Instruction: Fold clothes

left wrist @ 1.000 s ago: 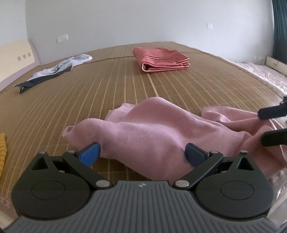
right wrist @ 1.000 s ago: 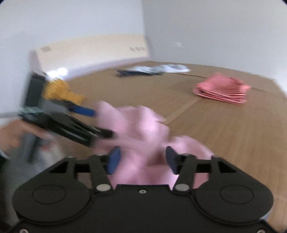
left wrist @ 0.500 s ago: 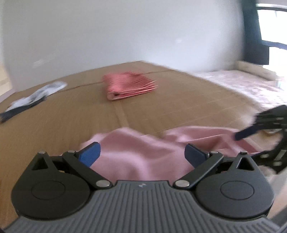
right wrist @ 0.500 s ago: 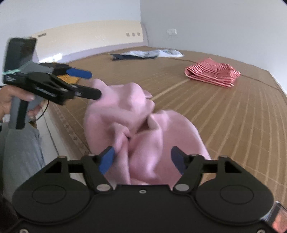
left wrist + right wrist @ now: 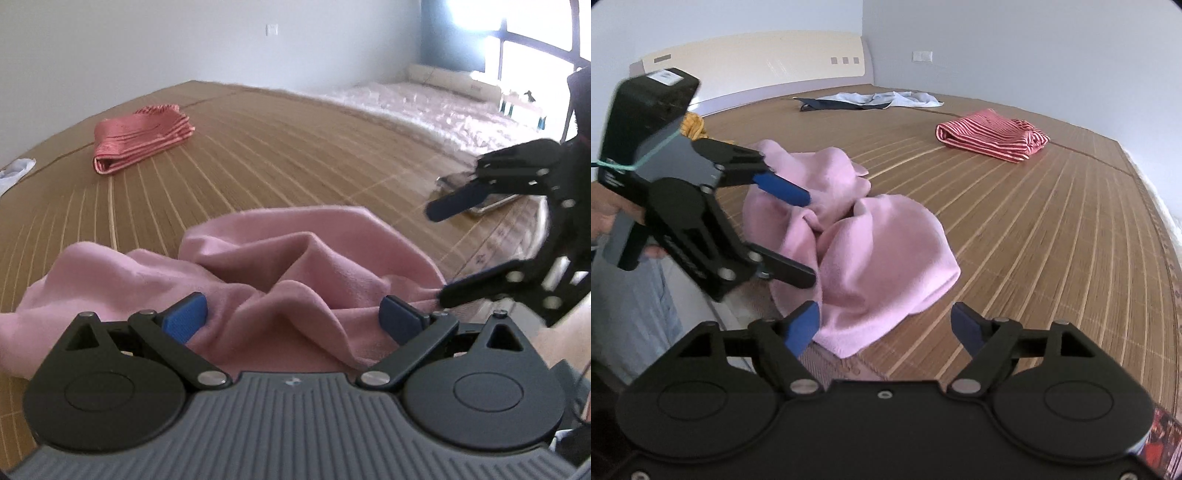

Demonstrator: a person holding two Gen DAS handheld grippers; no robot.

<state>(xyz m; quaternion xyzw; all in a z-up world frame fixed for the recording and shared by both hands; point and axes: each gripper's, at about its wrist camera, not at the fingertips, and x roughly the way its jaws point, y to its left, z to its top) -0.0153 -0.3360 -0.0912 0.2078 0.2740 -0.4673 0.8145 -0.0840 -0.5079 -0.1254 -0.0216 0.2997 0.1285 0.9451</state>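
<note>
Lying in a loose heap at the near edge of the bed, the pink garment (image 5: 871, 254) looks soft, light and fleecy, the sort of cloth that sags and slides out of shape as soon as it is lifted. It sits on a bamboo mat (image 5: 1052, 221) whose slats should let it drag without much snagging. Both tools hover over it with their jaws spread and nothing pinched: the left gripper (image 5: 291, 315) has folds of pink bunched directly between and ahead of its jaws, while the right gripper (image 5: 886, 326) has the heap's lower hem just ahead of its left jaw and bare mat in front of its right jaw. From the right wrist view, the left tool's lower jaw seems to brush the cloth, though I cannot tell if it truly touches.

My guess is that a good hold would be on a seam or hem at two well-separated corners, not on the thick crumpled middle, so the piece can be shaken flat first.

Counting the clothes: one pink garment being worked, one folded red striped garment (image 5: 993, 136) far beyond the jaws, one unfolded white and dark garment (image 5: 871, 100) farther off still, and a glimpse of something yellow (image 5: 693, 125) behind the left tool. Two grippers, one person's hand (image 5: 607, 218) visible.
</note>
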